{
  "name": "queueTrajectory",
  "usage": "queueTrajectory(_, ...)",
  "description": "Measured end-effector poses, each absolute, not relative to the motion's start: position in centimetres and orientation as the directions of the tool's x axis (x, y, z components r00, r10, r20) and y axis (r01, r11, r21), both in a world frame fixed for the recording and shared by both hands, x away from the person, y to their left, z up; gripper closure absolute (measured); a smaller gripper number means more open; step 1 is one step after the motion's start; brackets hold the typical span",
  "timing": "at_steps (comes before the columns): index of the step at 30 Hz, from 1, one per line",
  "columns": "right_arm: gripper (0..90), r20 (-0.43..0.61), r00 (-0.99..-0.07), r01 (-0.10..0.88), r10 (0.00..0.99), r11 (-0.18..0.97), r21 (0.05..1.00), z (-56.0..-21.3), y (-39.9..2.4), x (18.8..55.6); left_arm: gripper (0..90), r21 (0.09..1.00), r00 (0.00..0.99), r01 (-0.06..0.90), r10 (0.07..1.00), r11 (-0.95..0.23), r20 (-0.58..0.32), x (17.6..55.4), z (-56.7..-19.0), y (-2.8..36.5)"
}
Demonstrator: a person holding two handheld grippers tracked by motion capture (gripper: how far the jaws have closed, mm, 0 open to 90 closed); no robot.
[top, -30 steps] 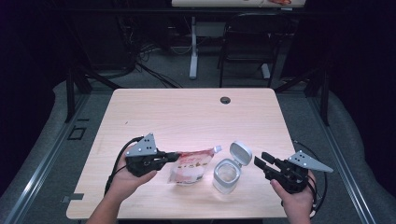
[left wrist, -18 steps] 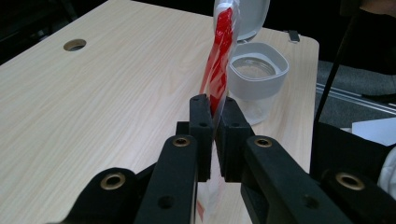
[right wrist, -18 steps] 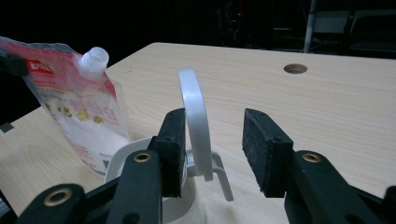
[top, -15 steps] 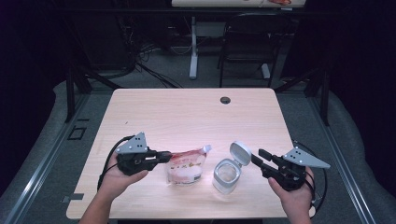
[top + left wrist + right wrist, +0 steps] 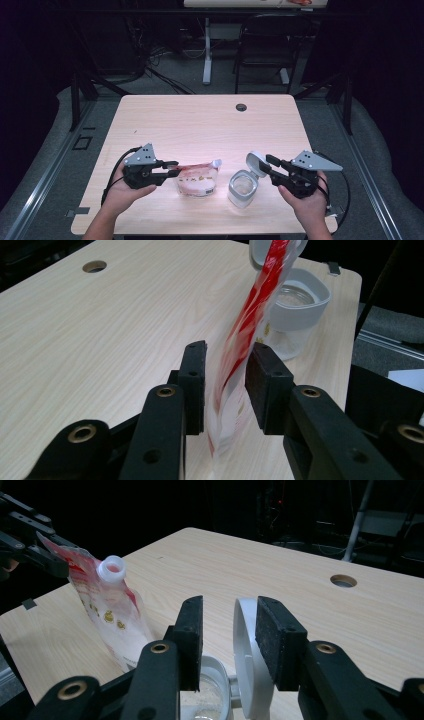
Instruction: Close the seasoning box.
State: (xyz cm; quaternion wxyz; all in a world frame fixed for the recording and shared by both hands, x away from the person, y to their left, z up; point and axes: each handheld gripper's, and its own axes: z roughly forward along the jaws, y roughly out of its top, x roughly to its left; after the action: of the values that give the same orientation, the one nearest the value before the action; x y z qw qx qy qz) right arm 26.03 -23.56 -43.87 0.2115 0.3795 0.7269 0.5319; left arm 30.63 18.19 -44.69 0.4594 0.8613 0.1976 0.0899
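On my high view the left gripper (image 5: 172, 168) sits in the lower left of the frame, pointing right along the table (image 5: 200, 120) toward the pouch (image 5: 197, 181). The pouch stands just right of it, lower centre, a clear bag with a red top strip and a white spout at its upper right corner. In my left gripper view the pouch (image 5: 245, 340) runs up between the two black jaws from the bottom centre toward the top of the frame. Those jaws have just been opening; they now stand half apart, and I see a gap on each side of the red strip, so the pads are not pressing on it.

The jar (image 5: 242, 188) stands just right of the pouch, lower centre-right of the high view, glass with a grey collar and its lid (image 5: 256, 163) hinged up at its upper right. My right gripper (image 5: 270, 165) comes in from the lower right, pointing left at that lid. In the right gripper view the lid (image 5: 246, 645) stands on edge between the jaws, lower centre, near the right pad. These jaws have just been narrowing but stay fairly wide, with daylight showing left of the lid; whether the right pad touches it I cannot tell. The pouch (image 5: 112, 615) leans in the left half of that view, spout up.
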Motion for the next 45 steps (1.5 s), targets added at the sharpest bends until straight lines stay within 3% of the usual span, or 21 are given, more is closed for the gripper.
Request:
queueTrajectory(17, 67.2, 0.050, -0.718, 0.317, 0.694, 0.262, 0.911, -42.6, -20.1, 27.5, 64.7, 0.816, 0.887, 0.317, 0.455, -0.483, -0.075, 30.6, -45.4, 19.3)
queueTrajectory(25, 66.3, 0.034, -0.799, 0.285, 0.600, 0.328, 0.901, -41.7, -17.0, 28.1, 63.2, 0.825, 0.882, 0.314, 0.465, -0.470, -0.071, 30.4, -45.2, 19.4)
queueTrajectory(37, 56.5, 0.041, -0.832, 0.292, 0.554, 0.372, 0.881, -43.0, -13.7, 29.4, 76.9, 0.843, 0.894, 0.293, 0.442, -0.451, -0.074, 30.4, -44.8, 20.2)
queueTrajectory(41, 57.0, 0.052, -0.835, 0.306, 0.548, 0.384, 0.871, -43.7, -13.1, 29.7, 82.8, 0.851, 0.898, 0.283, 0.435, -0.443, -0.072, 30.3, -44.7, 20.3)
queueTrajectory(45, 64.4, 0.052, -0.839, 0.306, 0.542, 0.390, 0.868, -44.0, -13.0, 29.7, 87.4, 0.855, 0.897, 0.271, 0.438, -0.442, -0.058, 30.4, -44.7, 20.2)
